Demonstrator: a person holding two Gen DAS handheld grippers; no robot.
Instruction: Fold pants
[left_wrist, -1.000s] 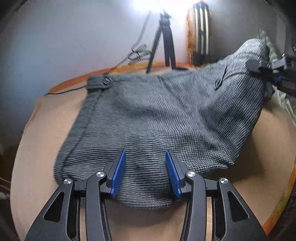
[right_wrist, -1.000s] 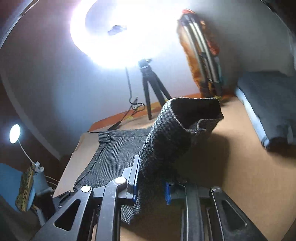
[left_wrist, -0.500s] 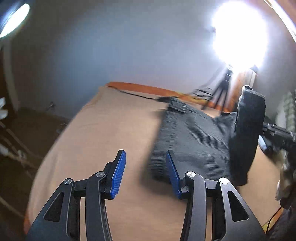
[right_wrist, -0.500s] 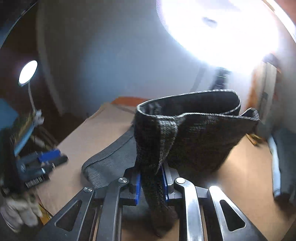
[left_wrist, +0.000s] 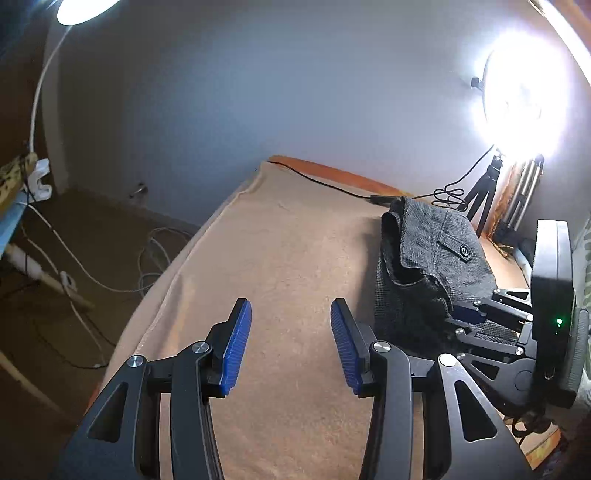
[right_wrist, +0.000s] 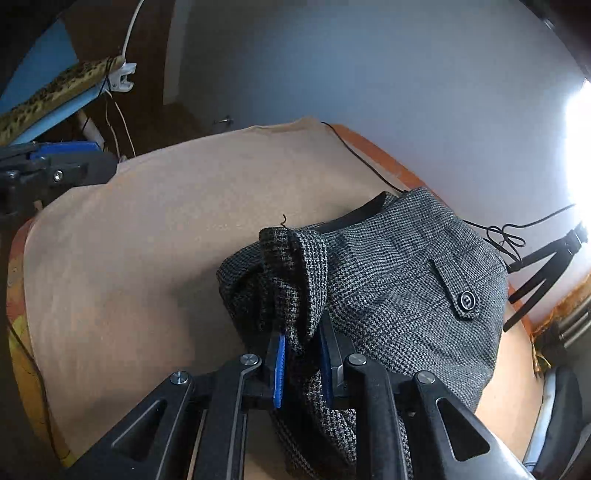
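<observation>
The pants (right_wrist: 402, 295), a grey houndstooth pair, lie bunched in a folded heap on the tan blanket (right_wrist: 155, 236), toward the wall-side edge of the blanket nearest the tripod (left_wrist: 484, 199). A flap pocket with a dark button (right_wrist: 467, 300) faces up on top of the heap. One thick fold of the cloth rises off the heap on the side away from the tripod and curls over at its top.

The right gripper (right_wrist: 301, 363) is clamped on that raised fold: its blue pads press the cloth from both sides, and more cloth hangs down between the black arms below them. In the left wrist view this gripper (left_wrist: 476, 317) sits against the near side of the pants (left_wrist: 432, 258), away from the tripod.

The left gripper (left_wrist: 291, 343) hangs over bare blanket (left_wrist: 266, 266), beside the pants on the side away from the tripod. Its jaws are spread wide with nothing between them, and it touches no cloth.

A black cable (left_wrist: 325, 181) runs along the blanket's far edge from the pants' side toward the wall. Above the tripod a ring light (left_wrist: 524, 96) glares white. Far from the tripod, past the blanket's other edge, white cords (left_wrist: 110, 280) trail on the floor.
</observation>
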